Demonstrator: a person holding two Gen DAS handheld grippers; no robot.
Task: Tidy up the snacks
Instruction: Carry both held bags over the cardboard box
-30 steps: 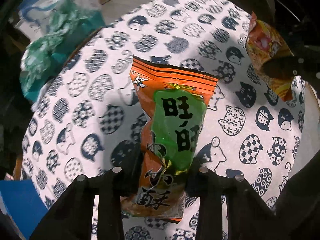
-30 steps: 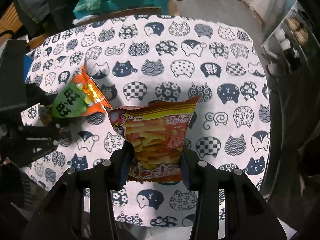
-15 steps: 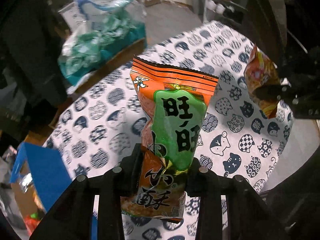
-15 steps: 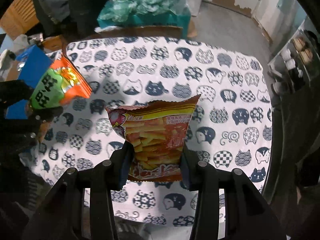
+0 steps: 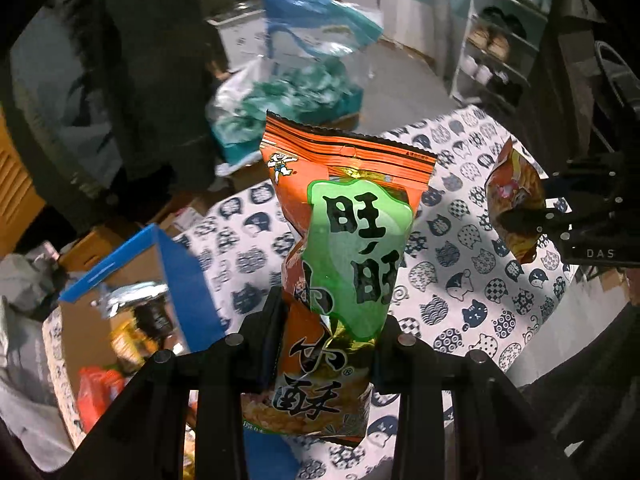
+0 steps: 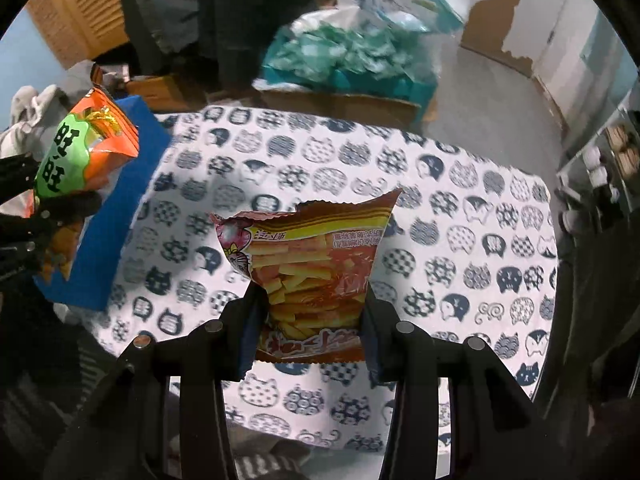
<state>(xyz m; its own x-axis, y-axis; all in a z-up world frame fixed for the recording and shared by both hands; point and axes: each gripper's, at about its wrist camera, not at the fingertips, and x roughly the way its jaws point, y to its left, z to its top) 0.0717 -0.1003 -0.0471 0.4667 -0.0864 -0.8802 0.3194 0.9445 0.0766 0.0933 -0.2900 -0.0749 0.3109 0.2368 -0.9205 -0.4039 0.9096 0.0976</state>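
I've got the orange and green snack bag (image 5: 344, 248) pinched upright in my left gripper (image 5: 328, 320), jaws nearly closed on its lower half, up in the air over the cat-print tablecloth (image 5: 460, 280). My right gripper (image 6: 316, 312) is clamped the same way on the red fries packet (image 6: 312, 268), above the cloth too. Off the table's left edge sits the blue box (image 5: 176, 280), with other packets inside.

Grey floor (image 6: 480, 92), louvred wooden door (image 6: 76, 12)
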